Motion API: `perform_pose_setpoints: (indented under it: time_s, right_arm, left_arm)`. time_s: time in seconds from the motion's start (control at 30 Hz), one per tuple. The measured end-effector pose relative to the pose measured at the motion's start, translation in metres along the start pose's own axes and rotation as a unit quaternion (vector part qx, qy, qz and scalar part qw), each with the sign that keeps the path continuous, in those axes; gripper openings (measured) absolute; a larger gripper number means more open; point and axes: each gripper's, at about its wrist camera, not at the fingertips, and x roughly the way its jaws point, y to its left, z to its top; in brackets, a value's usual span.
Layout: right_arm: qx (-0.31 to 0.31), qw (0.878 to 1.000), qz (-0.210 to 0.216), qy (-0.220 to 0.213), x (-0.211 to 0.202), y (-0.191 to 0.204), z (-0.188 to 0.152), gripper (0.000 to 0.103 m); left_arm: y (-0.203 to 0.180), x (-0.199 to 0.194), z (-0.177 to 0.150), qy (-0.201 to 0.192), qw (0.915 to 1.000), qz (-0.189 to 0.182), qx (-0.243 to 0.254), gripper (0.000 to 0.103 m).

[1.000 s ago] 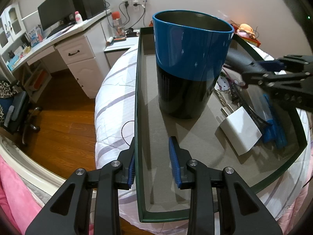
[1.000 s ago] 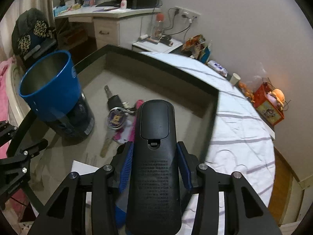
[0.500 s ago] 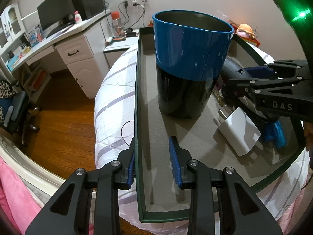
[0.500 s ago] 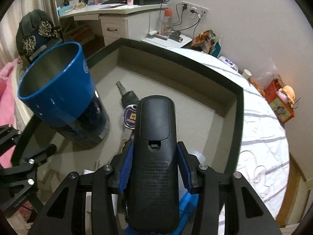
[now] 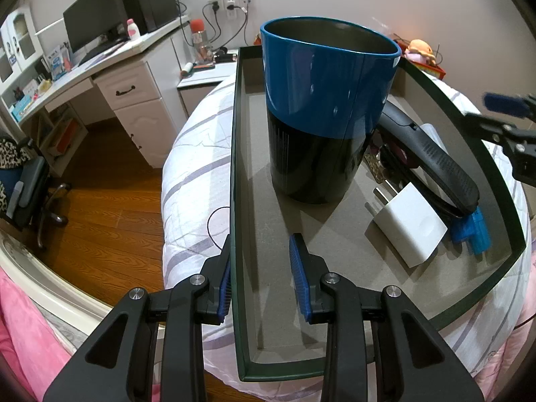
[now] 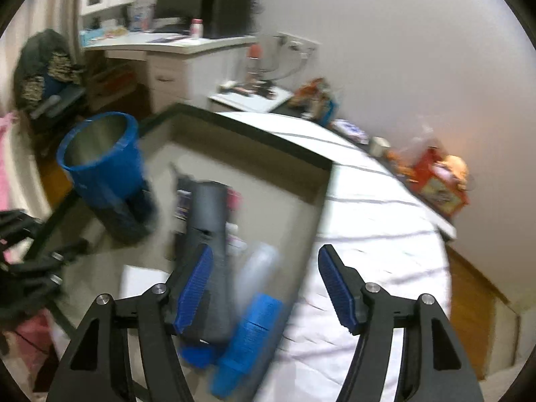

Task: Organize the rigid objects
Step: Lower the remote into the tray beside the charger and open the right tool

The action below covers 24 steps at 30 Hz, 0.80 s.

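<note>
The black remote (image 5: 432,154) lay in the tray (image 5: 233,154), propped at a slant over the white charger (image 5: 407,231) and the blue plastic piece (image 5: 472,229), its far end hidden behind the cup (image 5: 326,110). It looked light and stiff, with a smooth rounded back that could slide on the clutter beneath; its long flat sides seemed the safest place to take hold of it, about mid-length.

The right tool (image 6: 264,284) had just been opening, and its blue pads stood wide apart with nothing pressed between them; the remote lay below and beside its left finger, free of the grip. That view was blurred, so small details in the tray could not be made out. The left tool (image 5: 261,281) straddled the tray's near wall, one finger outside and one inside; whether the pads actually pinched the wall I could not tell.

The tray, resting on the bed (image 5: 194,167), held the cup standing upright near its left side, plus the remote, the charger, the blue piece and a few small dark things half hidden behind the cup. What showed of the cup's steel inside looked empty, though its bottom was out of view.
</note>
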Motion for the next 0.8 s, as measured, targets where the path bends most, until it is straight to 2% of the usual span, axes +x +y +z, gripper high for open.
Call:
perform_pose_setpoints:
  time_s: [0.1, 0.43, 0.5, 0.53, 0.57, 0.63, 0.8]
  right_arm:
    - [0.004, 1.0, -0.021, 0.02, 0.004, -0.011, -0.007, 0.068]
    - [0.01, 0.999, 0.006, 0.047, 0.019, -0.015, -0.017, 0.068]
    - [0.018, 0.998, 0.019, 0.05, 0.021, -0.018, -0.019, 0.055]
    - [0.019, 0.998, 0.022, 0.055, 0.024, -0.019, -0.021, 0.036]
    - [0.02, 0.998, 0.025, 0.061, 0.027, -0.021, -0.023, 0.027]
    - [0.026, 0.996, 0.045, 0.069, 0.029, -0.024, -0.028, 0.025]
    - [0.021, 0.996, 0.047, 0.073, 0.03, -0.024, -0.035, 0.025]
  left_arm:
    - [-0.002, 0.001, 0.0, 0.001, 1.0, 0.005, 0.0, 0.03]
    - [-0.006, -0.001, -0.002, 0.001, 1.0, 0.003, 0.001, 0.037]
    - [-0.006, -0.001, -0.001, 0.0, 1.0, 0.003, 0.001, 0.037]
    - [-0.007, -0.001, -0.001, 0.0, 1.0, 0.004, 0.001, 0.037]
    - [-0.007, -0.001, 0.0, -0.001, 1.0, 0.007, 0.001, 0.037]
    - [-0.01, -0.002, 0.0, -0.001, 0.9999, 0.013, 0.002, 0.037]
    - [-0.017, -0.001, 0.003, -0.001, 0.9998, 0.015, 0.009, 0.038]
